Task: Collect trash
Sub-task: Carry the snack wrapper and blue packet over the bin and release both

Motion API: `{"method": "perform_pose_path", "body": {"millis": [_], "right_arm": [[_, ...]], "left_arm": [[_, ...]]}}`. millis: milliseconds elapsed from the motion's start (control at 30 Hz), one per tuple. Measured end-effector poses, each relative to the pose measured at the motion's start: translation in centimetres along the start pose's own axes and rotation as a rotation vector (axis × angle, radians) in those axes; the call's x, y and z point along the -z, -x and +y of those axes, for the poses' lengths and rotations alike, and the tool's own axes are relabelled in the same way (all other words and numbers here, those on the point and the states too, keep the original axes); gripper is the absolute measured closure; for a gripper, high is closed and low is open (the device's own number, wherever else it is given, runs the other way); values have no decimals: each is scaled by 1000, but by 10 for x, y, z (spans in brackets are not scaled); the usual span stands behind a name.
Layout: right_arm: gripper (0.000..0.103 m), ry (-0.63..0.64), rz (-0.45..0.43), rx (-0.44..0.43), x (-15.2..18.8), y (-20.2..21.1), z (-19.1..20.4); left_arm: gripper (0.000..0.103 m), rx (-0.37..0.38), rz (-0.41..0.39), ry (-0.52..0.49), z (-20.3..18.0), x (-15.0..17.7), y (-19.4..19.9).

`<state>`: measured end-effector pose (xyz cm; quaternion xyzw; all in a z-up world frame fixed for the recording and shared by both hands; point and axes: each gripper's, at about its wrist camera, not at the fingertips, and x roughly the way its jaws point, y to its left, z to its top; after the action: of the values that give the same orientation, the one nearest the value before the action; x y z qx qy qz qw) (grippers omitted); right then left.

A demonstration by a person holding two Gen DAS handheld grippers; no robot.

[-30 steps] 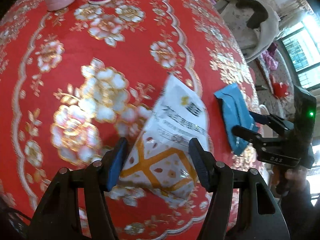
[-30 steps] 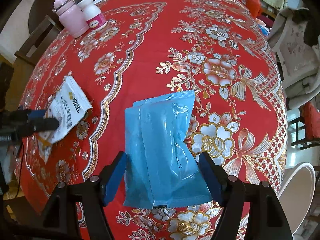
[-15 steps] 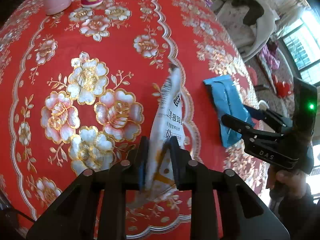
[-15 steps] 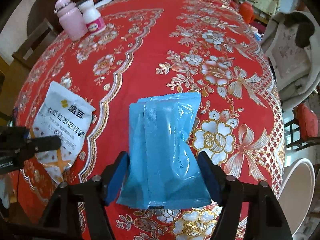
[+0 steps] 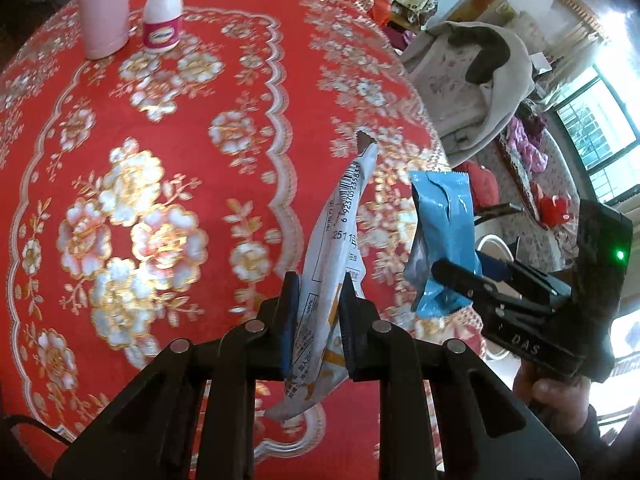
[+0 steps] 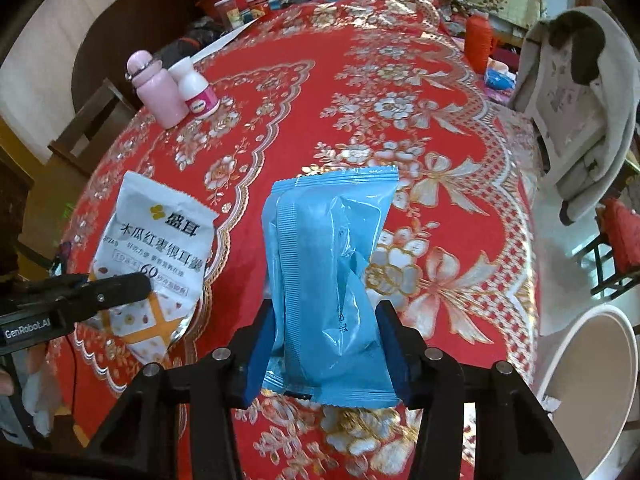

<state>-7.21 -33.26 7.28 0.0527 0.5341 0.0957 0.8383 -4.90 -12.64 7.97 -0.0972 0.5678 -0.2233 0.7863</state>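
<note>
A white snack packet (image 5: 344,216) with an orange pattern stands on edge, lifted off the red flowered tablecloth (image 5: 160,140), and my left gripper (image 5: 318,312) is shut on its lower part. In the right wrist view the same white packet (image 6: 156,248) hangs from the left gripper (image 6: 120,284) at the table's left edge. A crumpled blue plastic packet (image 6: 328,264) sits between the blue pads of my right gripper (image 6: 326,344). Its jaws are closing and press the packet's sides. The left wrist view shows the blue packet (image 5: 444,216) raised above the cloth in the right gripper (image 5: 460,276).
A pink bottle (image 6: 154,88) and a white bottle with a pink label (image 6: 196,88) stand at the table's far left. Jars and clutter (image 6: 256,0) line the far edge. A chair draped with a grey garment (image 6: 576,92) and a white bin (image 6: 592,364) stand to the right.
The left jaws closed on the white packet and lifted it onto its edge. The right jaws narrowed around the blue packet, squeezing it, and raised it off the cloth.
</note>
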Motion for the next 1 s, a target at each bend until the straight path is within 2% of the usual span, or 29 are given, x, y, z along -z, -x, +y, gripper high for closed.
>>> {"method": "perform_pose_path", "body": {"millis": [233,467,1000], "right_arm": [[54,-31,-39,10,12,32,-31],[53,-119,-62,47,31,60,-82],[51,-354,-68,166,103,110,-201]], "left_arm": [[87,-16,-23,-38,-45,-5,-6],[87,-20,-24,-108,-95,-5,-20],[87,46,57,-302,-220,11,-79]]}}
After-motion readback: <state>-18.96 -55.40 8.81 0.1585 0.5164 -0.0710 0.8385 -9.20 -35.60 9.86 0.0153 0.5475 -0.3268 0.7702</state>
